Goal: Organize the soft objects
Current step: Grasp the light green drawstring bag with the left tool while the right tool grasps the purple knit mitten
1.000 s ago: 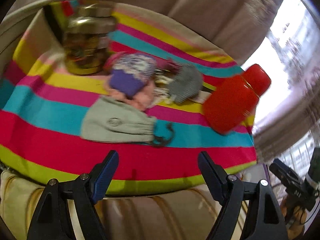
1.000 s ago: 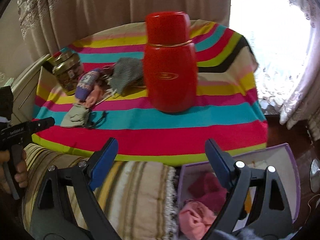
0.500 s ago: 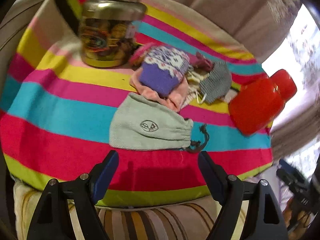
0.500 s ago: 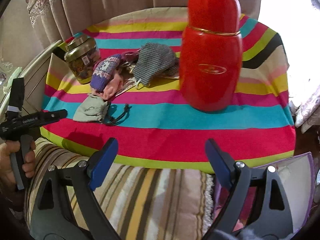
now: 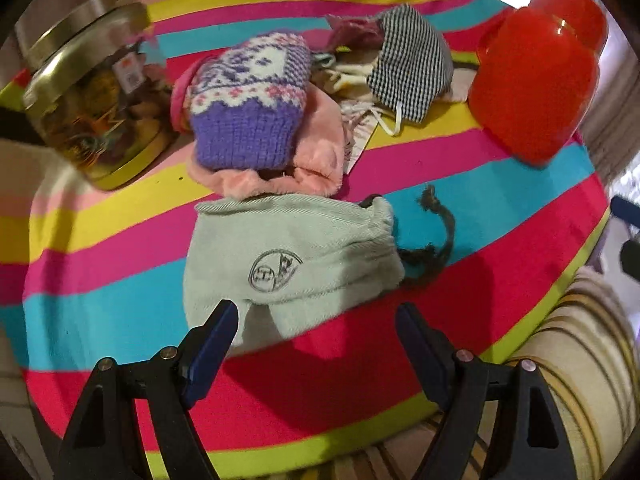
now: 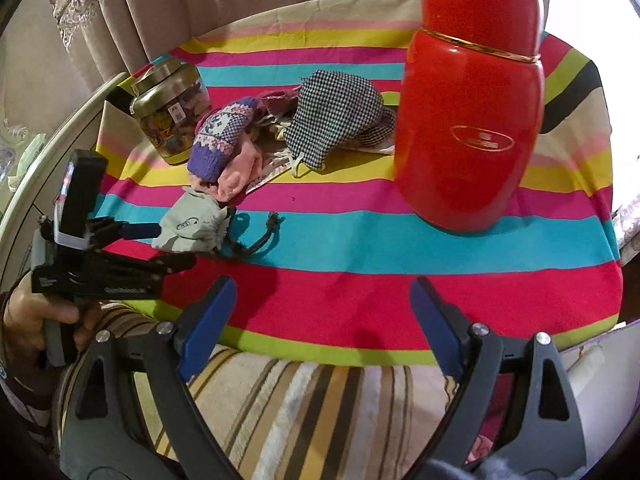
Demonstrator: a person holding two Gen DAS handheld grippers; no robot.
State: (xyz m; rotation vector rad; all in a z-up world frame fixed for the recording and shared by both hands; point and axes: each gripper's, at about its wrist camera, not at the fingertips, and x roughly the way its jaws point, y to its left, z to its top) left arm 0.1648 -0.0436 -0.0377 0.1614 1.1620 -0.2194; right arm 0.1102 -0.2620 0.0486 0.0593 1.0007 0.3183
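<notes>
**Left tongs lined up on the pouch, nothing gripped yet**

Left wrist view: my left tongs (image 5: pixel 312 320) are spread wide, empty, w/ the pale grey-green cloth drawstring pouch (image 5: pixel 288 256) right in front of them on the striped multicolour cloth over the bench (image 5: pixel 100 240). The left blue pad (image 5: pixel 212 340) overlaps the pouch's near edge in the picture; whether it touches, I can't tell. Pouch lies flat; long axis runs roughly left-right across my view, gathered mouth pointing right, dark cord (image 5: pixel 432 248) trailing off that end. I judge it light, limp, prob. empty or nearly so: it'll fold and sag, not slip. Best hold, imo, is a pinch across the bunched neck near the cord, where the fabric is thickest; the flat body may just slide out as one thin layer. Beyond it, touching its far edge, a purple-and-white knitted mitten (image 5: pixel 248 108) sits on a pink fleecy piece (image 5: pixel 308 152); further right a black-and-white checked fabric mask (image 5: pixel 412 64).

Right wrist view: right tongs (image 6: pixel 320 320) also released, hanging over the bench's near edge, well apart from the pouch (image 6: pixel 192 228). The left tongs (image 6: pixel 160 248) show at the pouch's left side. Red glossy flask (image 6: pixel 472 112) and gold-lidded glass jar (image 6: pixel 172 116) are hard goods, not mine to sort.
</notes>
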